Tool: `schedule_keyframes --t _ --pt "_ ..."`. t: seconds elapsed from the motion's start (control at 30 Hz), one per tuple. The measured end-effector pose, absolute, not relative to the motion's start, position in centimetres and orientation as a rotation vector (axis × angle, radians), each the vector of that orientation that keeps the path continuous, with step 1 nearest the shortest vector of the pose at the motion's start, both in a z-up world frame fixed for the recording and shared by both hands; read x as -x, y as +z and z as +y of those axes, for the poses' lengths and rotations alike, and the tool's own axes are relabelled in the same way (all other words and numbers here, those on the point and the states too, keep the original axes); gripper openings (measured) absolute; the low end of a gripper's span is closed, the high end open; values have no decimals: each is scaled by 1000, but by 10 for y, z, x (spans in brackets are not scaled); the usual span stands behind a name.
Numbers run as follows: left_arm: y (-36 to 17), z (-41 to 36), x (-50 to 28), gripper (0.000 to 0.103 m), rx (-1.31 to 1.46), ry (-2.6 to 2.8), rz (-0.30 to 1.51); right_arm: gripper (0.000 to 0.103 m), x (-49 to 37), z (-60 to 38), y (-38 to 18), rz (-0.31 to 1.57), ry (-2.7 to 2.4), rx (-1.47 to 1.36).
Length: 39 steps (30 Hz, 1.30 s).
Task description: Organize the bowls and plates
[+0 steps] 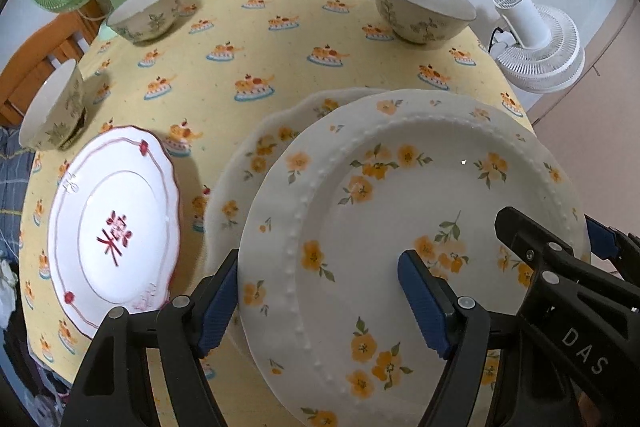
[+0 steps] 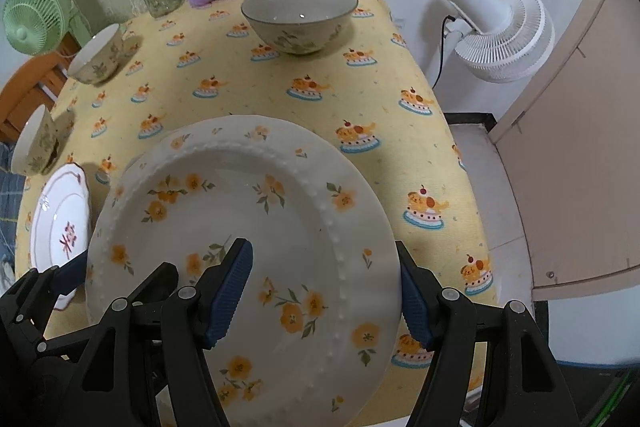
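"Looking at the flowered plate (image 1: 400, 187), where would you say it sits?"

"Near the front edge of the worktop (image 1: 260, 51), overlapping a scalloped plate (image 1: 256, 155) with the same orange blossoms. I can't tell whether it rests on that one or hangs just over it."

"And the tongs?"

"Both sets stand apart. The left tongs (image 1: 320, 305) straddle the plate's left rim, one blue pad over the face and the other outside the edge. The right tongs (image 2: 323, 299) do the same on the opposite rim. Whether any pad actually presses on the glaze, I can't tell."

"How will it handle?"

"It looks like glazed ceramic, so I'd expect it to be stiff, fairly heavy for its thickness, slick and quick to chip. The beaded ridge inside the rim seems the best purchase, since ribbed pads should bite there better than on the smooth face. With a hold on two opposite sides it should stay level."

"What else is around?"

"A red-patterned plate (image 1: 116, 223) lies just to the left, clear of the stack. Three leaf-printed bowls stand well apart: the right bowl (image 1: 424, 11) at the far side, the far-left bowl (image 1: 148, 11) and the near-left bowl (image 1: 52, 107) by the edge."
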<state>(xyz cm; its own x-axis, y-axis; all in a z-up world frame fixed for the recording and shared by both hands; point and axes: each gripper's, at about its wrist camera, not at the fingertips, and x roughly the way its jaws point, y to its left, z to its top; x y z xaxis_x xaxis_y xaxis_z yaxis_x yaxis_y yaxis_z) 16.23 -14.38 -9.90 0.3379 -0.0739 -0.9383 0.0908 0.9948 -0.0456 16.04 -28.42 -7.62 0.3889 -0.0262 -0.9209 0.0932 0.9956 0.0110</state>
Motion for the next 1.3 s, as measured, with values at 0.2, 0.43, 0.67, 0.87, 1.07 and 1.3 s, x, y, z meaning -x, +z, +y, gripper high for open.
schedule_keyframes --t 0.2,0.43,0.67,0.87,1.07,1.3 --pt "-106 -147 -166 78 -6 -90 1233 71 -167 -289 -84 1183 -53 -55" --pt "-113 -147 -168 79 -4 -71 1251 71 -173 -290 -91 1199 -35 -54" --pt "-116 -147 -170 79 -1 -46 1253 71 -177 -289 -95 1204 -21 -51" --pt "-116 -148 -171 80 -14 -21 1254 70 -177 -291 -98 1211 -23 -70" --pt "-116 -154 -171 81 -61 22 1249 65 -175 -290 -100 1208 -37 -65" --pt "-114 -158 -170 82 -103 58 1240 54 -173 -295 -101 1209 -30 -77"
